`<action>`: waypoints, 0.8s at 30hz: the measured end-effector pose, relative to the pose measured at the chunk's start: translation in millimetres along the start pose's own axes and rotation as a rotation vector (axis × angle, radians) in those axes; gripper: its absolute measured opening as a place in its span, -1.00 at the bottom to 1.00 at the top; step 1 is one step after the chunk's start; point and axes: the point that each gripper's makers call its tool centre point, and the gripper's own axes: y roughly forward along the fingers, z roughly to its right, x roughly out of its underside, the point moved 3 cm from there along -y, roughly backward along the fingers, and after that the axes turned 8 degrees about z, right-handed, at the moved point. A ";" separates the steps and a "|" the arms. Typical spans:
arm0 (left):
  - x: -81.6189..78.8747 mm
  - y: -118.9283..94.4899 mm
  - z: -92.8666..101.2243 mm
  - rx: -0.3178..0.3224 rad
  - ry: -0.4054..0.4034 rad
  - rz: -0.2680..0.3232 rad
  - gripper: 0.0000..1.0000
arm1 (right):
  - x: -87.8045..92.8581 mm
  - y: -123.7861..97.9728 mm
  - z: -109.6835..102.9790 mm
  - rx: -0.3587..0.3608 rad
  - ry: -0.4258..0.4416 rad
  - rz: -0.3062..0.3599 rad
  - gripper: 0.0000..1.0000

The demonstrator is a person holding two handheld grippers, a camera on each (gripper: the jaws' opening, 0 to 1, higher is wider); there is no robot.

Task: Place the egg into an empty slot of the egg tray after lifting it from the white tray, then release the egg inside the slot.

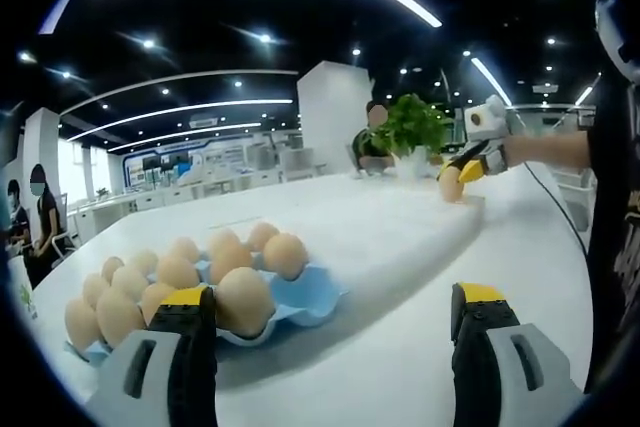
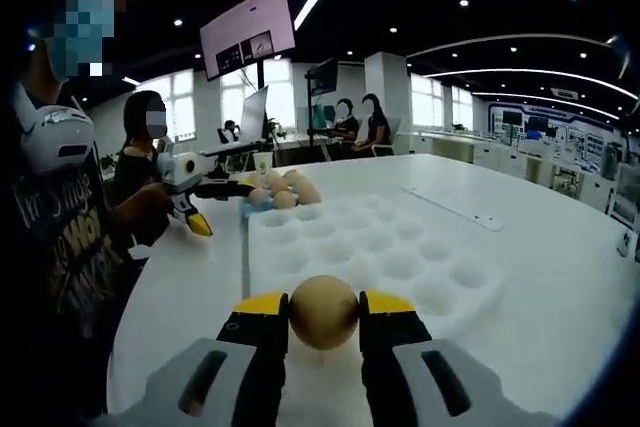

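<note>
— What's on the big white table (image 2: 560, 277)?

— A white tray (image 2: 400, 257) with round dips, and a blue egg tray (image 1: 300, 297) nearly full of eggs.

— Where's the egg (image 2: 324, 312)?

— Right at the near edge of the white tray. The right gripper (image 2: 324, 319) is squeezed onto it, maybe just lifted; hard to tell.

— And the left gripper (image 1: 335, 322)?

— Jaws wide apart, holding nothing, beside the egg tray.

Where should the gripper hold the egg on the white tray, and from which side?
Across the egg's widest middle, jaws closing on opposite sides, as the right gripper does now. Come in low over the white tray's near edge; the rounded shell probably slips if pinched off-centre.
</note>
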 end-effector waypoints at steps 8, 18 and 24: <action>0.0 0.9 -1.3 0.001 -0.002 0.002 1.00 | -8.0 10.4 1.5 -0.005 -0.011 0.017 -0.42; -0.4 1.2 -2.1 0.003 -0.007 0.011 1.00 | -12.5 22.0 1.5 -0.024 -0.017 0.022 -0.42; -0.6 1.1 -2.2 0.003 -0.009 0.016 1.00 | -18.0 29.2 1.3 -0.036 -0.025 0.028 -0.42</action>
